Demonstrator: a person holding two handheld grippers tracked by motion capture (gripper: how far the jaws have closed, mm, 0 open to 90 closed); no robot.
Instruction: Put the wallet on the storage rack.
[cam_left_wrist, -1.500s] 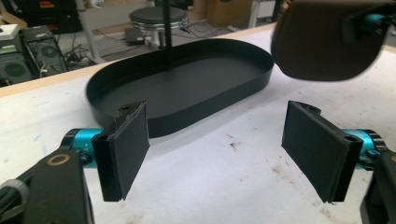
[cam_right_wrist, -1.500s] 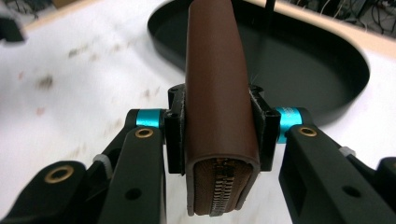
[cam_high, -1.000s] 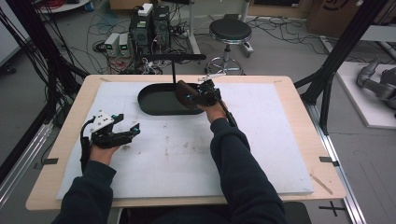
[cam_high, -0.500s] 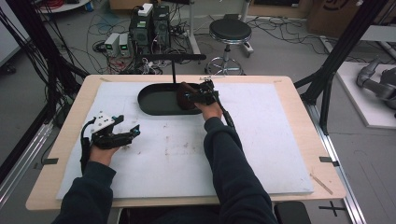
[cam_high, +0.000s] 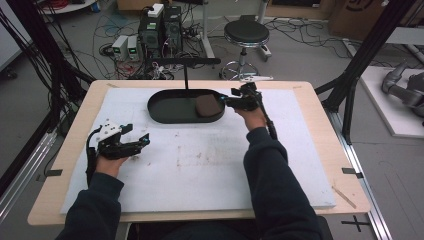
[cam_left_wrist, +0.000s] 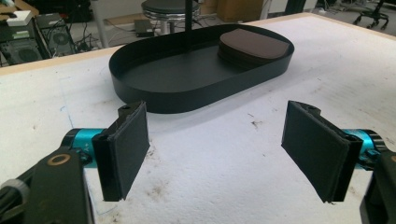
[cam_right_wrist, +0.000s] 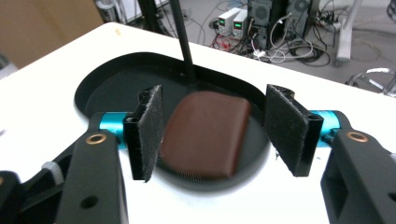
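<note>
— Both pairs of tongs stand apart. The right gripper (cam_high: 226, 101) has just been opening; its pads sit off the brown pad (cam_right_wrist: 204, 134) lying at the tray's three o'clock end.

— Risk?

— A fingertip (cam_right_wrist: 148, 133) could snag it, dragging it over the black tray (cam_high: 165, 115) rim.

— Pose?

— Right forearm outstretched toward twelve; left gripper (cam_high: 140, 141) empty at eight o'clock.

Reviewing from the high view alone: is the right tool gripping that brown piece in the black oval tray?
Observer: No. The right tool has just been opening its jaws. Its pads stand clear of the flat brown rounded pad, which lies in the black oval metal tray.
Operator: One pad or several?
Observer: The left gripper view shows layered edges, so it looks like a small stack.
Operator: Left tool?
Observer: The left tool is open with nothing between its pads, over the white table sheet.
</note>
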